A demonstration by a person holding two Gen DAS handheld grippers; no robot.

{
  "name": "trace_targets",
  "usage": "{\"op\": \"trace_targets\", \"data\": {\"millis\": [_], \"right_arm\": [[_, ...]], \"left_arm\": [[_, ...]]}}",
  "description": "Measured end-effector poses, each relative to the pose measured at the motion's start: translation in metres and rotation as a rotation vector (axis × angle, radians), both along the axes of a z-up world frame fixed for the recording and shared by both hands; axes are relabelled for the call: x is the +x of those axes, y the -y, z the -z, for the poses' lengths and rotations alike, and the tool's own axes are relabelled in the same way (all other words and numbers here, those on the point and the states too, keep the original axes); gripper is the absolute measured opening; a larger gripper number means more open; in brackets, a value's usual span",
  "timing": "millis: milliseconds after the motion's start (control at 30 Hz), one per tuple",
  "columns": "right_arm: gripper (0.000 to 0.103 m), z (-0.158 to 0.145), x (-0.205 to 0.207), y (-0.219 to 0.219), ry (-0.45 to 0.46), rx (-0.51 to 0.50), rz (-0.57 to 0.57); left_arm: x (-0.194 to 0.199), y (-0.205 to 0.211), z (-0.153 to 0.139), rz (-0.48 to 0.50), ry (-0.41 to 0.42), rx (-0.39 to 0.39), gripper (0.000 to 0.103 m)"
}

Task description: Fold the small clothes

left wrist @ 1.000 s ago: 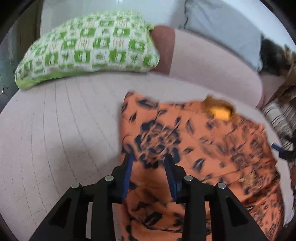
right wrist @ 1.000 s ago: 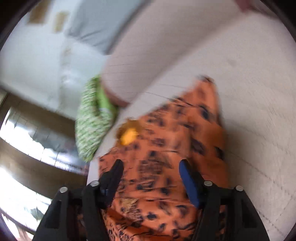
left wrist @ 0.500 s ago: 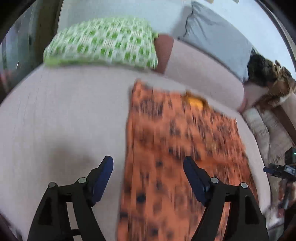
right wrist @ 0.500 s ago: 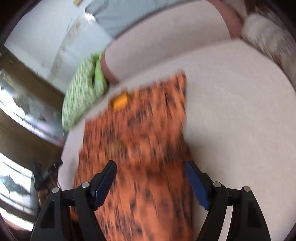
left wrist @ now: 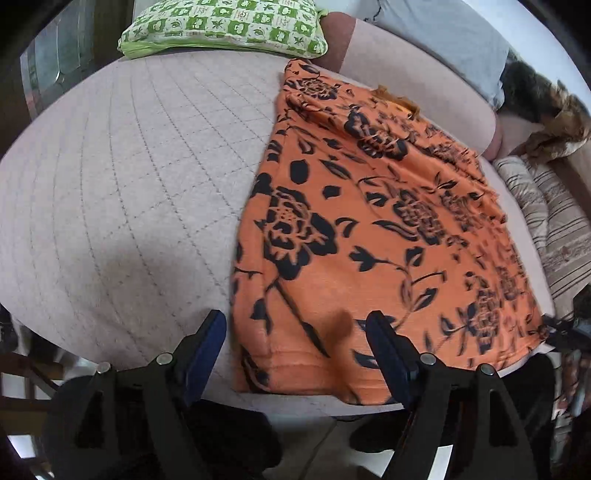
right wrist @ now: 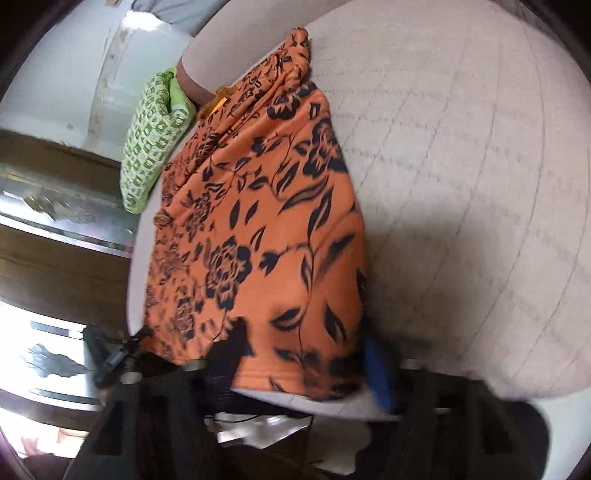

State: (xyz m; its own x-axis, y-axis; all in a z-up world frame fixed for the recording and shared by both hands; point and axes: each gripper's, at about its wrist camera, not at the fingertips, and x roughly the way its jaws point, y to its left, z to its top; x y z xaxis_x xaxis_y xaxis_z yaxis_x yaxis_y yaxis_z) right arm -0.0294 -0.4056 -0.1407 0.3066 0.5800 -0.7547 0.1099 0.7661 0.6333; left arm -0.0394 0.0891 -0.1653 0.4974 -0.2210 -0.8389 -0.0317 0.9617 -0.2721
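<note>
An orange garment with a black flower print (left wrist: pixel 369 229) lies spread flat on the pink quilted bed (left wrist: pixel 129 166), its hem at the near edge. My left gripper (left wrist: pixel 295 343) is open, with its blue pads either side of the garment's near left corner and off the cloth. In the right wrist view the same garment (right wrist: pixel 258 221) runs away from me. My right gripper (right wrist: pixel 303 362) is over the near right part of the hem. Its jaws are closing, the cloth lies between them, and blur hides any contact. The left gripper (right wrist: pixel 107 354) shows small at the garment's far corner.
A green and white checked pillow (left wrist: pixel 225 26) and a grey pillow (left wrist: pixel 443 40) lie at the back. A striped cushion (left wrist: pixel 546 214) and a brown furry throw (left wrist: pixel 546 107) crowd the right side. Dark wooden furniture (right wrist: pixel 55 221) stands beyond the bed. The bed's edge (left wrist: pixel 295 402) is right under the fingers.
Both grippers have drawn back to the bed's near edge. The left jaws, nearly shut over the cloth before, have opened wide. The right jaws have narrowed. The garment now lies stretched out flat.
</note>
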Motion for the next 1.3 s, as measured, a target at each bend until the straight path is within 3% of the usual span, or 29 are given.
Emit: {"op": "trace_targets", "data": {"millis": [67, 133, 167, 200, 233, 267, 300, 367, 467, 533, 600, 667, 733, 767, 800, 833, 867, 900, 933, 1000, 1033, 1067, 1100, 1133, 1200, 1300], "right_arm": [[0.052, 0.002, -0.003, 0.005, 0.012, -0.025, 0.047], [0.054, 0.009, -0.007, 0.010, 0.002, 0.044, 0.084], [0.054, 0.009, -0.008, 0.010, 0.003, 0.057, 0.089], [0.048, 0.009, -0.010, 0.011, 0.002, 0.072, 0.097], [0.035, 0.010, -0.011, 0.011, -0.004, 0.095, 0.099], [0.012, 0.009, -0.013, 0.008, -0.005, 0.108, 0.089], [0.012, 0.005, -0.016, 0.004, 0.010, 0.079, 0.078], [0.012, -0.003, -0.018, -0.001, 0.028, 0.093, 0.077], [0.012, -0.037, -0.025, -0.004, 0.125, 0.141, 0.077], [0.012, -0.057, -0.033, -0.004, 0.173, 0.147, 0.073], [0.012, -0.052, -0.035, -0.001, 0.164, 0.124, 0.076], [0.012, -0.020, -0.030, 0.003, 0.070, 0.053, 0.078], [0.016, 0.018, -0.030, 0.007, -0.043, 0.063, 0.105], [0.017, 0.021, -0.032, 0.008, -0.042, 0.075, 0.119], [0.022, 0.018, -0.036, 0.008, -0.014, 0.084, 0.127], [0.029, 0.014, -0.036, 0.008, 0.004, 0.077, 0.128], [0.061, 0.009, -0.037, 0.007, 0.024, 0.073, 0.128], [0.081, 0.005, -0.038, 0.006, 0.058, 0.076, 0.123], [0.081, 0.002, -0.035, 0.004, 0.058, 0.051, 0.117], [0.081, 0.004, -0.030, 0.002, 0.028, 0.036, 0.107], [0.078, 0.004, -0.028, 0.002, 0.014, 0.041, 0.121], [0.065, 0.005, -0.026, 0.005, -0.005, 0.038, 0.126], [0.020, 0.007, -0.025, 0.007, -0.023, 0.048, 0.119], [0.010, 0.008, -0.024, 0.007, -0.049, 0.088, 0.112], [0.010, -0.007, -0.027, 0.003, -0.016, 0.054, 0.084], [0.010, -0.039, -0.031, 0.004, 0.078, 0.096, 0.112]], "left_arm": [[0.000, -0.001, 0.004, -0.016, -0.006, -0.017, 0.078], [-0.001, -0.001, 0.007, -0.012, -0.001, -0.010, 0.078], [-0.001, 0.000, 0.007, -0.015, -0.007, 0.000, 0.070], [-0.002, 0.000, 0.004, -0.024, -0.014, 0.020, 0.057], [-0.004, -0.003, 0.002, -0.030, -0.029, 0.065, 0.023], [-0.004, -0.004, 0.002, -0.020, -0.036, 0.062, 0.008], [-0.004, -0.008, 0.001, -0.009, -0.043, 0.017, 0.008], [-0.007, -0.014, -0.008, -0.029, -0.033, 0.000, 0.007], [-0.027, -0.019, -0.053, -0.039, 0.082, -0.054, 0.007], [-0.035, -0.022, -0.067, -0.034, 0.113, -0.061, 0.007], [-0.032, -0.027, -0.060, -0.044, 0.091, -0.061, 0.007], [-0.017, -0.035, -0.029, -0.067, 0.005, -0.048, 0.008], [-0.006, -0.043, 0.001, -0.108, -0.089, -0.059, 0.009], [-0.006, -0.043, 0.006, -0.112, -0.103, -0.062, 0.013], [-0.008, -0.043, 0.005, -0.117, -0.088, -0.063, 0.013], [-0.010, -0.040, 0.002, -0.115, -0.075, -0.058, 0.023], [-0.012, -0.039, 0.000, -0.108, -0.064, -0.049, 0.036], [-0.012, -0.037, -0.001, -0.107, -0.060, -0.042, 0.041], [-0.012, -0.036, -0.002, -0.108, -0.052, -0.035, 0.047], [-0.012, -0.037, 0.002, -0.115, -0.061, -0.040, 0.047], [-0.012, -0.038, 0.006, -0.119, -0.065, -0.038, 0.044], [-0.012, -0.038, 0.005, -0.119, -0.066, -0.013, 0.014], [-0.010, -0.037, 0.004, -0.104, -0.072, -0.004, 0.007], [-0.012, -0.033, -0.001, -0.084, -0.058, -0.028, 0.006], [-0.016, -0.027, -0.015, -0.073, -0.009, -0.001, 0.006], [-0.026, -0.031, -0.033, -0.077, 0.052, -0.023, 0.006]]}}
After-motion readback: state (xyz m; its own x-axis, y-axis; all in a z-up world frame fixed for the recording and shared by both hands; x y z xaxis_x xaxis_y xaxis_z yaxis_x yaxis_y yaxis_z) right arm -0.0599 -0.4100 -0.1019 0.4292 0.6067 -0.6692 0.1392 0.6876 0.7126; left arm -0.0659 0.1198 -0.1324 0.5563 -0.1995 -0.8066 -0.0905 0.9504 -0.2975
